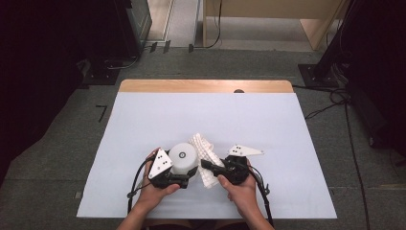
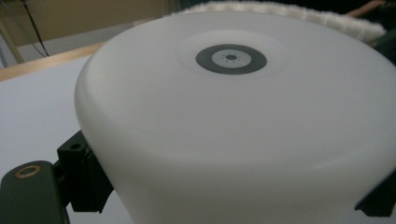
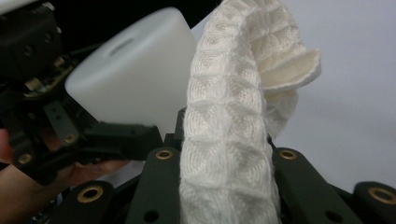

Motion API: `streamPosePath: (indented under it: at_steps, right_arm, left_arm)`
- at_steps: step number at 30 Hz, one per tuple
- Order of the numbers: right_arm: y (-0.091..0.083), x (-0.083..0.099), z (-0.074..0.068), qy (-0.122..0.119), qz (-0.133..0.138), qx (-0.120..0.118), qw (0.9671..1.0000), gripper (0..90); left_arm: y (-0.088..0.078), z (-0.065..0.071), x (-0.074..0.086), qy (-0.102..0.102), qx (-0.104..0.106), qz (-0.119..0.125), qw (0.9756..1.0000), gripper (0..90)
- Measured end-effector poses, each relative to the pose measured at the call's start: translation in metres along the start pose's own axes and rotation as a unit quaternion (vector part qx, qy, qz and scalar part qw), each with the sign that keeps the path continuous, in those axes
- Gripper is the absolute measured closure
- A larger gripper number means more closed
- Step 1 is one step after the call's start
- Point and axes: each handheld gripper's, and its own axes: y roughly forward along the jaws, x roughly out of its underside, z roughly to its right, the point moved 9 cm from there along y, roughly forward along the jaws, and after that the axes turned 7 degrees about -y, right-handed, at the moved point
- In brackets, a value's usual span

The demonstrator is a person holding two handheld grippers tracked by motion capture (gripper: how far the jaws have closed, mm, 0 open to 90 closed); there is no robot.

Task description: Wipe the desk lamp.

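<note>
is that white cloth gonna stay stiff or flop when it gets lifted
Probably floppy: the cloth, pinched between the right gripper's jaws, bends over and folds at its free end. It looks light and thick, with a knitted waffle surface, so it likely won't slip easily.

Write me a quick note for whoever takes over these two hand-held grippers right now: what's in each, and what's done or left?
Left hand-held gripper: shut on the white cup, which is upside down, its base facing up.
Right hand-held gripper: shut on the cloth, a white waffle-knit one, bunched between the jaws.
Both are low over the near middle of the table, cloth right beside the cup.
Done: both things gripped.
Left, probably: wipe the cup with the cloth; whether they touch yet is unclear.
</note>
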Motion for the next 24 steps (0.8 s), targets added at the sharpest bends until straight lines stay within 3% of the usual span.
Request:
streamPosePath:
  at_steps: [4, 7, 11, 15, 18, 24]
  right_arm:
    - [-0.006, -0.007, -0.002, -0.008, 0.010, -0.002, 0.9999, 73.8]
    - [-0.015, -0.019, -0.009, -0.032, 0.023, 0.006, 0.9992, 73.8]
    - [-0.019, -0.024, -0.012, -0.034, 0.030, 0.002, 0.9990, 73.8]
    - [-0.011, -0.013, -0.005, -0.016, 0.009, 0.000, 0.9998, 73.8]
    - [0.001, 0.004, 0.005, 0.006, -0.021, -0.005, 0.9997, 73.8]
    - [-0.001, 0.004, 0.013, 0.002, -0.016, 0.016, 0.9997, 73.7]
  left_arm:
    - [0.003, 0.003, 0.003, 0.012, -0.002, -0.011, 0.9999, 8.7]
    - [0.005, 0.005, 0.005, 0.025, -0.009, -0.020, 0.9994, 8.7]
    - [0.005, 0.006, 0.005, 0.029, -0.009, -0.020, 0.9993, 8.7]
    - [-0.002, 0.007, -0.005, 0.022, 0.004, -0.002, 0.9998, 8.8]
    - [-0.007, 0.006, -0.010, 0.024, 0.004, 0.010, 0.9997, 8.8]
    - [-0.002, -0.002, -0.006, 0.026, -0.013, 0.005, 0.9995, 8.8]
